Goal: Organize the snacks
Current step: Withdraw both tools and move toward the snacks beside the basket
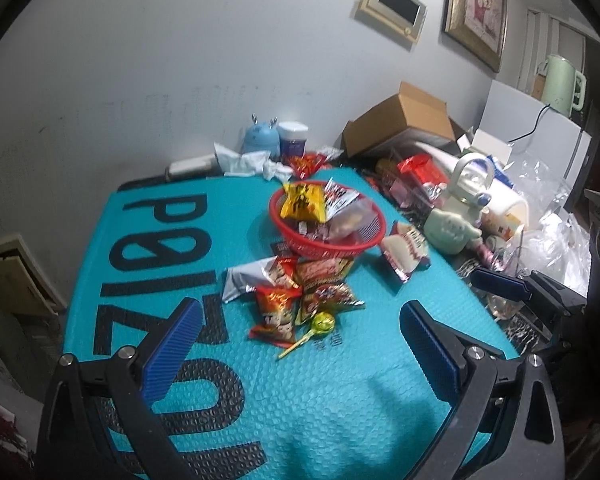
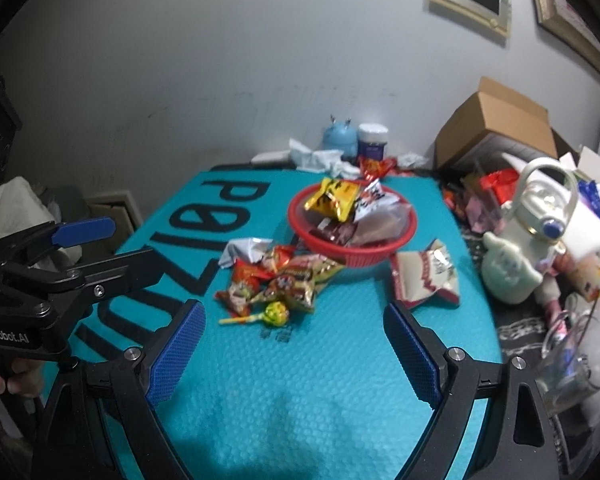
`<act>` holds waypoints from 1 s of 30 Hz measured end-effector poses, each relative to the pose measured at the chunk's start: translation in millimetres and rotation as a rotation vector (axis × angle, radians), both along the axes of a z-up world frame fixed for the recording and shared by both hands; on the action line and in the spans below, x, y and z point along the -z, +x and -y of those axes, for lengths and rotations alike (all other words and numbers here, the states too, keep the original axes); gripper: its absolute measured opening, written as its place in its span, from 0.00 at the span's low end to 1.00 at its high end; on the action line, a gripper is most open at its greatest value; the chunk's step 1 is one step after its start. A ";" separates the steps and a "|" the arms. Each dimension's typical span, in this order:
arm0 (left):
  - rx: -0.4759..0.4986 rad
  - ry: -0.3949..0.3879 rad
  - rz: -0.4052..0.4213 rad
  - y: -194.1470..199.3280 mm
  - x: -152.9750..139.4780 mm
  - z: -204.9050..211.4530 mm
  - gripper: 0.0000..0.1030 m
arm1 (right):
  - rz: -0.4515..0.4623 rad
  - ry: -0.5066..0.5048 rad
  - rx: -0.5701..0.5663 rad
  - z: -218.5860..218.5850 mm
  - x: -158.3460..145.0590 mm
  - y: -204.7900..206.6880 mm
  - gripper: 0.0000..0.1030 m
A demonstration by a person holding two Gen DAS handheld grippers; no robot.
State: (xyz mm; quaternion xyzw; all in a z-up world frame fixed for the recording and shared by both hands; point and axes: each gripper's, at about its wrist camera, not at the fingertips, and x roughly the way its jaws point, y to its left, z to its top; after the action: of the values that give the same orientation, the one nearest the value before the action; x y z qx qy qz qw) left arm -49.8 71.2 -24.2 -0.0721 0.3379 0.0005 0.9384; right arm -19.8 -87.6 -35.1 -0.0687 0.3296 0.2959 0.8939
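The left gripper and right gripper both stand wide open and empty over a teal bubble-textured mat printed with big black letters, not fully readable. "GenRobot.AI" is printed on the left gripper's body. A round red mesh basket near the mat's far edge holds crinkly foil snacks. More packets and a lollipop lie mid-mat, just beside it.

Dim, softly blurred, fisheye-warped edges.
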 end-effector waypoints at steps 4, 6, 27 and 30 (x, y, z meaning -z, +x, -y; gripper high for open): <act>-0.006 0.001 -0.038 9.7 16.0 -7.8 0.97 | -0.045 -0.016 -0.009 -7.3 17.5 8.4 0.84; -0.006 -0.003 -0.052 13.0 22.3 -11.2 0.97 | -0.068 -0.020 -0.013 -10.2 25.2 12.8 0.81; -0.001 -0.029 -0.158 62.5 75.4 -42.6 0.97 | -0.257 -0.021 -0.052 -43.1 89.1 63.5 0.61; 0.007 -0.028 -0.165 67.6 78.8 -44.9 0.97 | -0.276 -0.019 -0.058 -47.9 95.8 69.7 0.58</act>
State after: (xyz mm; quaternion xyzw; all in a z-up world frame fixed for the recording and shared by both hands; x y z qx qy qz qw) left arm 17.8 116.1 -103.0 -0.0840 0.4142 -0.0015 0.9063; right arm 49.8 -39.7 -130.9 -0.0456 0.4501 0.3252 0.8304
